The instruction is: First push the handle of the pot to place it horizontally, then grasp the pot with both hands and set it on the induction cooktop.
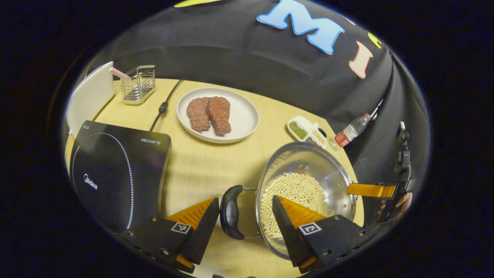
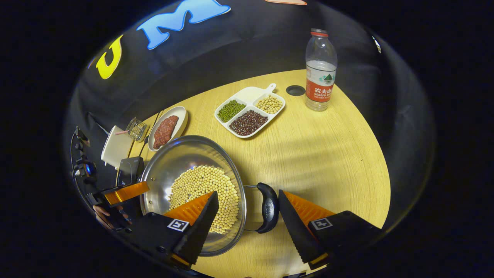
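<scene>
Left gripper view: left gripper (image 1: pixel 246 216) spread wide around the pot's (image 1: pixel 305 193) near handle (image 1: pixel 231 212) — right gripper (image 2: pixel 247 216) likewise open at the far handle (image 2: pixel 269 207). Grasp step, I'd judge: close both, then lift toward the induction cooktop (image 1: pixel 115 175) beside the pot.

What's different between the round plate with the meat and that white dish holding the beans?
The round plate is one open surface carrying two reddish meat pieces; the bean dish is squarish, split into compartments, with a small handle. The plate sits near the induction cooktop; the bean dish sits near the water bottle. Both are white and rest on the wooden table.
</scene>
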